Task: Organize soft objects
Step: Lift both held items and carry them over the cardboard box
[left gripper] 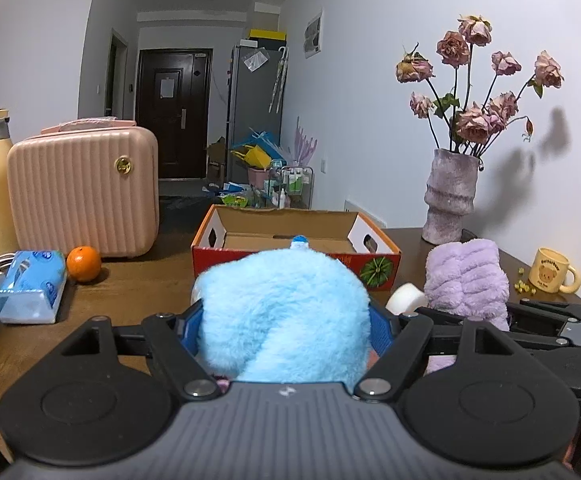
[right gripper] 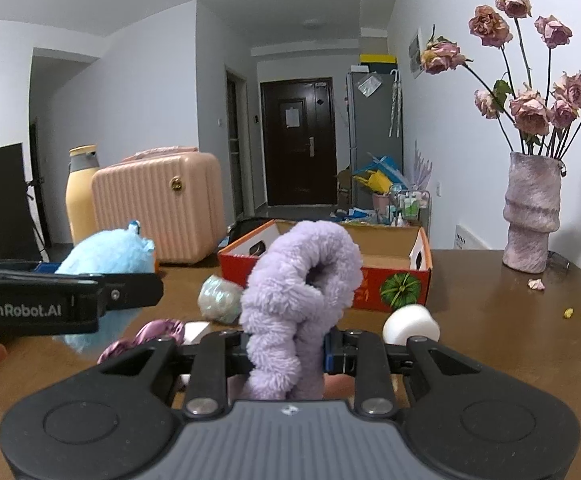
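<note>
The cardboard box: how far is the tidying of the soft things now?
Done: nothing yet; what shows of the cardboard box looks empty.
In hand: the left tongs grip the blue plush toy, and the right tongs pinch the purple fluffy headband, both short of the box.
Left: put both in, then likely the purple satin scrunchie and the pale shiny ball on the table.

Sky-blue plush toy (left gripper: 282, 312), lilac fuzzy headband (right gripper: 290, 304), red watermelon-printed box (left gripper: 298, 256).
</note>
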The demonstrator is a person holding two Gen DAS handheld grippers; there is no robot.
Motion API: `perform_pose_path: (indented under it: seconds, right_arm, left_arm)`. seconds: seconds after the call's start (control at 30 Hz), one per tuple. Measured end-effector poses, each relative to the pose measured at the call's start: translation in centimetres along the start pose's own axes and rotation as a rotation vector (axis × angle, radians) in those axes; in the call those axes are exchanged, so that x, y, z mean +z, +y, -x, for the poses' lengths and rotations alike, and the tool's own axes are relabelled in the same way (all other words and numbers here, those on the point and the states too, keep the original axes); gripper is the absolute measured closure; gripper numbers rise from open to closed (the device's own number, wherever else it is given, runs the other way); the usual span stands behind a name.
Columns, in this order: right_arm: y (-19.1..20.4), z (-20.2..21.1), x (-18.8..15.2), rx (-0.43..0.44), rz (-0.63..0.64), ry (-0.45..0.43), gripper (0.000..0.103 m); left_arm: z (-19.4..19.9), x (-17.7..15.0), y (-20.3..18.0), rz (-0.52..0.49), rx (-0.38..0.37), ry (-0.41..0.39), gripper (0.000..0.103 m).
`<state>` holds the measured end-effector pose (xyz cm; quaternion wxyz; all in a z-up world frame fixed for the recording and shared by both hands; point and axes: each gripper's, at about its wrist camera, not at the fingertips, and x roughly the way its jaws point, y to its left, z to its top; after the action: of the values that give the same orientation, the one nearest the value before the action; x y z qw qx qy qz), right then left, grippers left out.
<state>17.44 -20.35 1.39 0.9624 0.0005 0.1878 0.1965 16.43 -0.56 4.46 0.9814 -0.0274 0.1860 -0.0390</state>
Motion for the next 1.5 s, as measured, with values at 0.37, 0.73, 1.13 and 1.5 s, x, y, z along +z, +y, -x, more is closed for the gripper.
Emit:
perform_pose_path:
  seconds: [0.37,0.73,1.13,1.5]
  right_arm:
    - [-1.8,-3.2,2.4,-0.038,-0.008,-0.036,0.076]
    - [-4.0,-7.1,4.9,-0.052,-0.007,-0.027,0.076]
    - [-6.3,-11.3,7.0,-0.066,-0.015,-0.009,0.076]
    - [-8.5,-15.3,9.2,-0.067,-0.008,0.011,0.076]
  left_arm:
    - [-3.7,2.7,-0.3,0.039,0.014,-0.033,0.026]
    - [-7.6,4.8,-0.4,0.064,0.039,-0.058,0.026]
    - [-12.0,7.1,-1.2,0.071,0.058,-0.087,0.026]
    - [-16.1,8.0,-1.5,0.052,0.102,-0.062,0.026]
